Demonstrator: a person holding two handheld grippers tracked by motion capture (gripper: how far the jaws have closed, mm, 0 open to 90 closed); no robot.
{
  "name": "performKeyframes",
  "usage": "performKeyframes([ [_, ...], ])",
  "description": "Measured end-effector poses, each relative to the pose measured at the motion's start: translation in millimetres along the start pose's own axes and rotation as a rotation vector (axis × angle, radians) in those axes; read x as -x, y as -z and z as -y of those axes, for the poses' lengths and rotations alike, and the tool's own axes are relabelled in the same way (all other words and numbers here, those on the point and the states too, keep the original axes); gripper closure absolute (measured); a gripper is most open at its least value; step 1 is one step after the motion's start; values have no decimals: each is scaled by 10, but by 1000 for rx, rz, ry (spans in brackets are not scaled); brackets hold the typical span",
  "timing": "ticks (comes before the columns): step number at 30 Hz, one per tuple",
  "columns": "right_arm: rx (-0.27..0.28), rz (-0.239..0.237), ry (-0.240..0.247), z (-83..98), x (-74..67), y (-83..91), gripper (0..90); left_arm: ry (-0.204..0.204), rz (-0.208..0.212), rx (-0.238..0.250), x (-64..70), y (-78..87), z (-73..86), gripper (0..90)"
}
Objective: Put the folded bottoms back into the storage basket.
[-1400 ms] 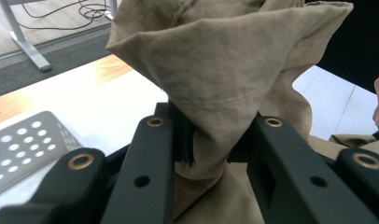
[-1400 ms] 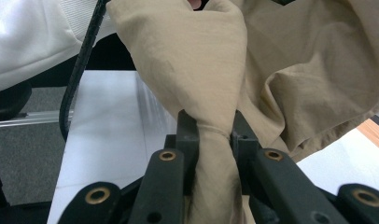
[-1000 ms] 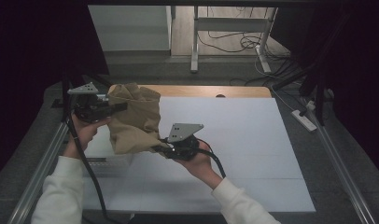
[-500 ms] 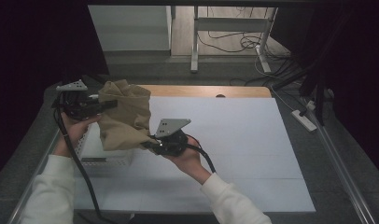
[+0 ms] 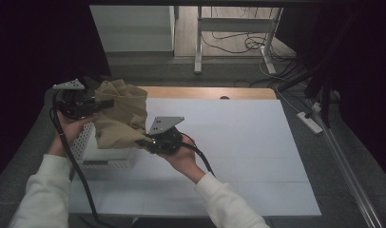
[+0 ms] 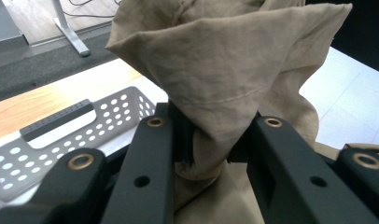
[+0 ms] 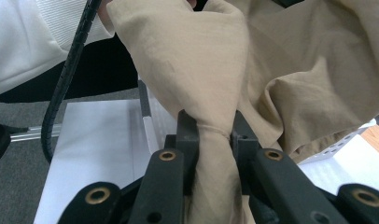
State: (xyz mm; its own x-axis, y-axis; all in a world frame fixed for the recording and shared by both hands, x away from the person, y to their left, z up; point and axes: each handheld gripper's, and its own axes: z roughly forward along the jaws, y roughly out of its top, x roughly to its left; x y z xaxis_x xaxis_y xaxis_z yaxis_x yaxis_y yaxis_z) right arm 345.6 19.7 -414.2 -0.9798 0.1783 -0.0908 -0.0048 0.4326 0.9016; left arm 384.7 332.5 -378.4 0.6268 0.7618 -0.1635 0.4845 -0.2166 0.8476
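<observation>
High view shows both grippers holding one tan cloth (image 5: 120, 118) in the air above the white perforated basket (image 5: 89, 151) at the left part of the desk (image 5: 238, 142): the left gripper (image 5: 105, 105) pinches its upper far edge and the right gripper (image 5: 144, 141) pinches its lower near edge. Between each pair of jaws a bunched fold of the fabric is squeezed tightly, so the cloth (image 6: 225, 84) hangs crumpled between them. I judge that two grips are used to keep it gathered over the basket, probably for lowering it inside.
</observation>
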Motion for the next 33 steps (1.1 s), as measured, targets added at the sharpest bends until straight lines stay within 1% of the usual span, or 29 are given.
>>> performKeyframes([
  [7,-11,1,-8,-22,18,-96,779,17,-4,1,-87,5,41,757],
  [17,-25,-7,-6,-111,3,-256,779,24,-18,-5,-228,86,83,756],
  [23,-27,-20,-21,-145,3,-408,779,34,-34,-17,-337,109,116,756],
  [26,-39,-21,-14,-176,-6,-495,779,44,-41,-25,-404,110,139,756],
  [33,-56,-40,-18,-220,1,-706,779,67,-56,-53,-553,89,201,756],
])
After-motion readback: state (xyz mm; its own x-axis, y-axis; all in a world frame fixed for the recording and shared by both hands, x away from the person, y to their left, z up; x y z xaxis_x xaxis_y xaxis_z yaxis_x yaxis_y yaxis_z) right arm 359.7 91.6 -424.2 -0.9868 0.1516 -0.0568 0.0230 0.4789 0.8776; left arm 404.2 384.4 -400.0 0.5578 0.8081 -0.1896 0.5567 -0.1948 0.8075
